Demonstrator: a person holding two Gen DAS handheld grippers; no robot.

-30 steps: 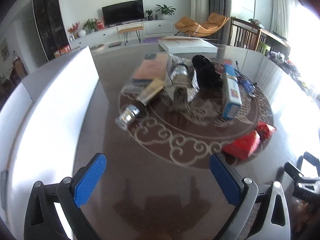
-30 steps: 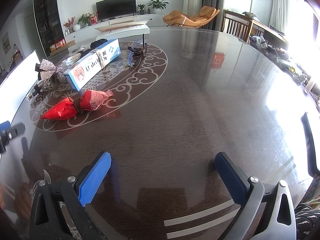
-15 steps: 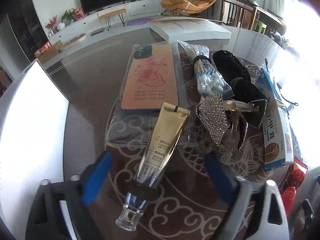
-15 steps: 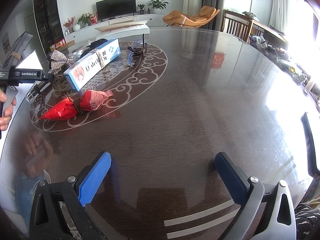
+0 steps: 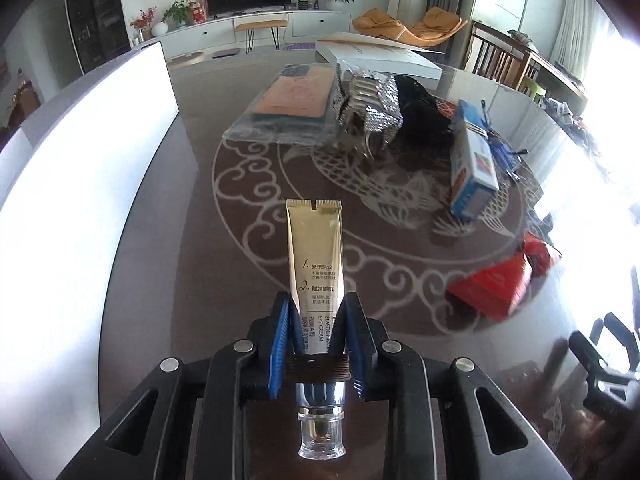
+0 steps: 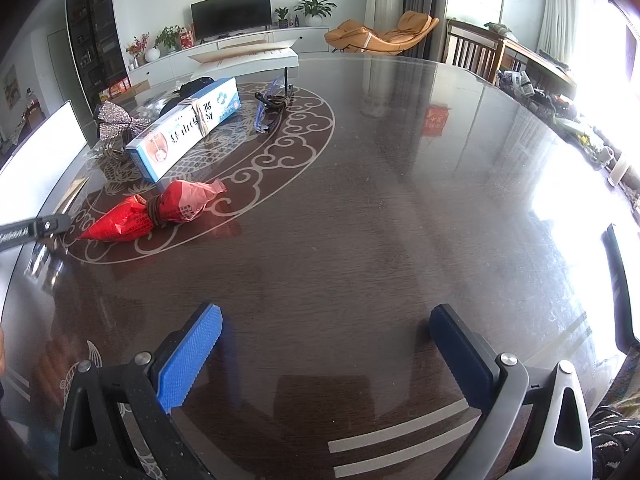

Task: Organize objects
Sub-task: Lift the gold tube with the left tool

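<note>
A gold eye cream tube [image 5: 316, 248] with a clear cap points away from me, and my left gripper [image 5: 316, 300] is shut on its lower half, blue pads pressing both sides. The tube is held near the front of the dark patterned table [image 6: 400, 220], apart from the pile behind. That pile holds an orange phone case in a clear bag [image 5: 296, 96], a sequinned bow [image 5: 372, 104] and a black item [image 5: 420, 108]. My right gripper [image 6: 326, 312] stands open over bare table, nothing between its fingers. A part of the left gripper's body [image 6: 36, 228] shows at the right wrist view's left edge.
A blue-and-white box [image 6: 184, 128], a red tied packet [image 6: 160, 212] and a pair of glasses [image 6: 272, 108] lie on the table's pattern. A white panel [image 5: 80, 200] stands along the left edge. A flat white box [image 5: 376, 56] sits at the far side.
My left gripper went in to the gold tube, shut on it and drew it back toward the near side, away from the pile. The right gripper stayed where it was.
</note>
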